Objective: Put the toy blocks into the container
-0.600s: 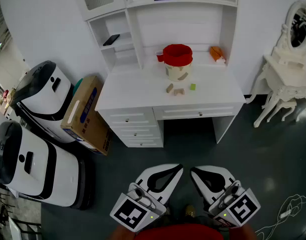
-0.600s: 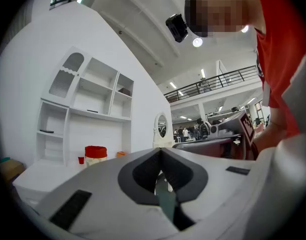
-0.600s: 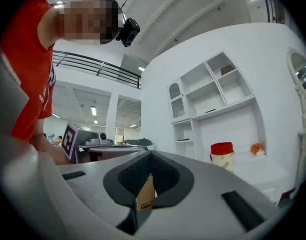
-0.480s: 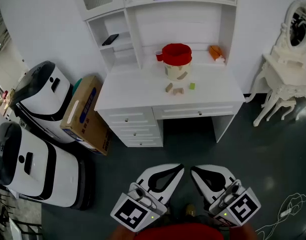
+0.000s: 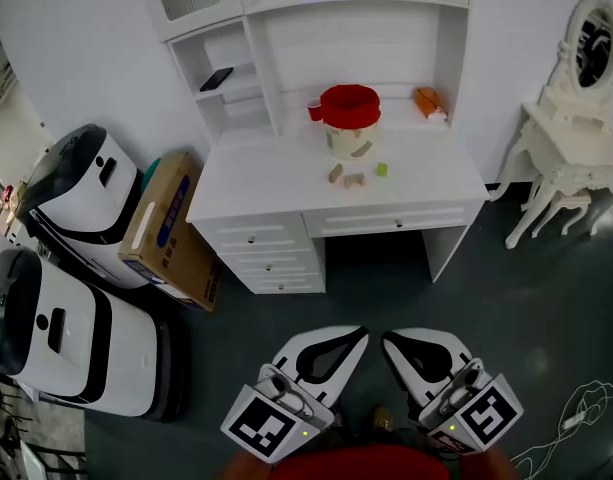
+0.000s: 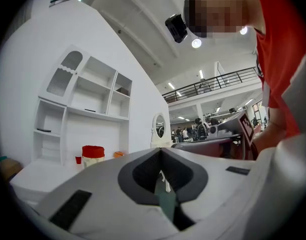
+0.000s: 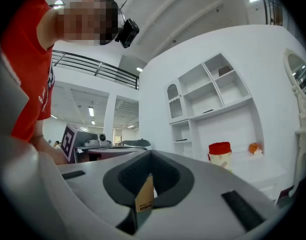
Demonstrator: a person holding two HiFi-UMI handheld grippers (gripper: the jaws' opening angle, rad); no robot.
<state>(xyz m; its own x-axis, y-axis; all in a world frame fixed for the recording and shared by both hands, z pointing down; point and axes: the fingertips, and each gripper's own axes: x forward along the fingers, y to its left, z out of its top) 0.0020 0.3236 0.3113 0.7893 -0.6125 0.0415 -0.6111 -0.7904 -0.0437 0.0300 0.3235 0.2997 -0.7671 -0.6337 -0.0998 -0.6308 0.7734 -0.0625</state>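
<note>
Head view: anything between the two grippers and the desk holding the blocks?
Only bare dark floor separates the left gripper and right gripper from the desk, seen in the head view.

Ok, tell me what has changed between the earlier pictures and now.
Nothing was moved, taken hold of or let go. Only the head view shifted a little: the desk and the red-lidded container sit slightly higher in the picture. The left gripper and right gripper stay shut and empty, low in the view and away from the desk. The blocks still lie in front of the container.
</note>
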